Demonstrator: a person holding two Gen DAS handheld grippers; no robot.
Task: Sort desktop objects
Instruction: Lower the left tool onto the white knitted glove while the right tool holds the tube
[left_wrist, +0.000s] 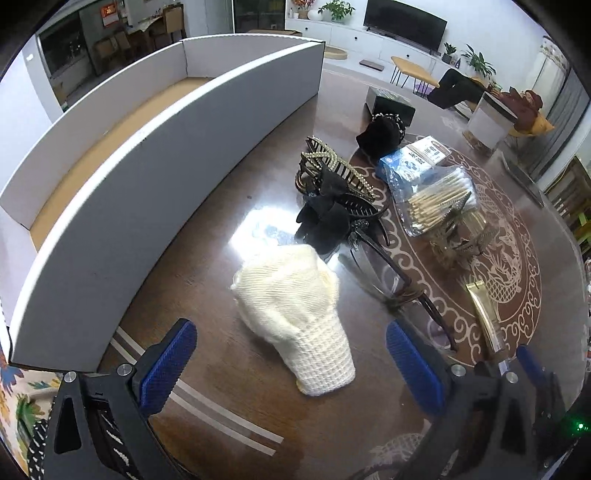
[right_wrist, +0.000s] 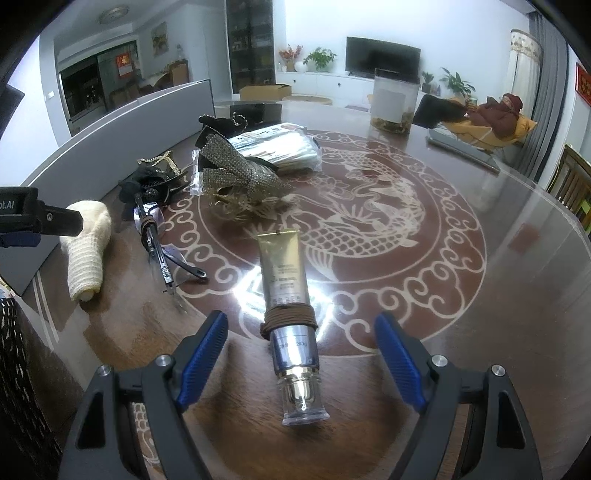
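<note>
We hold the long white box (left_wrist: 122, 177) off to the left of our left gripper (left_wrist: 291, 363), empty and ready as the likely sorting bin, while that gripper's jaws stand wide apart over the cream knitted glove (left_wrist: 295, 314), which lies on the table between them, untouched. Ahead and to the right, glasses (left_wrist: 388, 269), black bow clips (left_wrist: 328, 210) and bagged cotton swabs (left_wrist: 432, 199) crowd the reach. Our right gripper (right_wrist: 301, 365), jaws also wide and empty, straddles the gold tube (right_wrist: 286, 295).
</note>
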